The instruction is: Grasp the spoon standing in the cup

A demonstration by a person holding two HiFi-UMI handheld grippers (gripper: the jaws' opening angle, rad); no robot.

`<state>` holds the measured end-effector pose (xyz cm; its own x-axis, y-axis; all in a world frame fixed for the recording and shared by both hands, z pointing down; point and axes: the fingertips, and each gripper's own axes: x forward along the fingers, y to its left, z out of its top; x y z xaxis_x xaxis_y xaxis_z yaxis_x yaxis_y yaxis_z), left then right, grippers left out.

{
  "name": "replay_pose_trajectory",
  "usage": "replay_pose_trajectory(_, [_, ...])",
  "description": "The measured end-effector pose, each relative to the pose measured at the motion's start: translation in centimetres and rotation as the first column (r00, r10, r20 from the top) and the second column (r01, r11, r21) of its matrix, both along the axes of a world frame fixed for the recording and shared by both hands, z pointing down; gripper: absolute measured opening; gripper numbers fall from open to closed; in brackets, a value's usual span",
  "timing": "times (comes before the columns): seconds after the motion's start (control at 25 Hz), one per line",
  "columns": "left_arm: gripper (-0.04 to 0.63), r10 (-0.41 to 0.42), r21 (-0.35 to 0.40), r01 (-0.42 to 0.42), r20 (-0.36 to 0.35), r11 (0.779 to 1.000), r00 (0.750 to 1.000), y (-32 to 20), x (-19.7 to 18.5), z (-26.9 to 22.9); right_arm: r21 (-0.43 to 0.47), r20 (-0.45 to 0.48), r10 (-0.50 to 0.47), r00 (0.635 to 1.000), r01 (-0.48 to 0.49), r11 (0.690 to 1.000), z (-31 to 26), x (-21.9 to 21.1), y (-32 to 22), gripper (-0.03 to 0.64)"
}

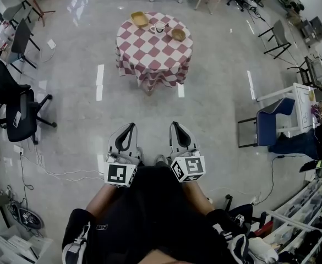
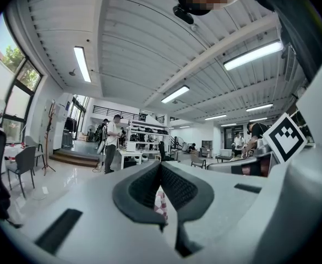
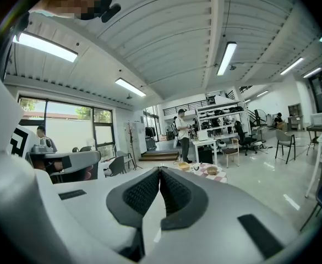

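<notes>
Left claw (image 1: 129, 127) and right claw (image 1: 175, 125) held low at waist, side by side, aimed at table (image 1: 149, 56), well short of it. Both claws closed, empty. Cup (image 1: 159, 27) on table's far edge, between basket (image 1: 140, 19) and bowl (image 1: 178, 34); spoon too small to tell. Table on glossy grey floor (image 1: 216, 92), office chair (image 1: 18, 114) well left of table.

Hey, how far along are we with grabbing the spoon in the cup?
Nothing done yet. In hand: nothing; the left gripper and right gripper are shut and empty near the person's waist. Left: cross the floor to the checkered table, where the cup stands, open a gripper and close on the spoon, too small to see here.
</notes>
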<state>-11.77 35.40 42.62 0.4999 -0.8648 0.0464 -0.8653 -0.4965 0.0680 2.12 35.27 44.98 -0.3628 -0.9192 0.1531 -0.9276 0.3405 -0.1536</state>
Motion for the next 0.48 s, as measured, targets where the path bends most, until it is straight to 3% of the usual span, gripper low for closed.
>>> replay_pose_trajectory(0.48, [0.009, -0.007, -0.026, 0.007, -0.02, 1.0, 1.0, -4.7, -3.6, 1.0, -0.017, -0.002, 0.012, 1.0, -0.012, 1.0, 0.9, -2.8, -5.9, 0.026])
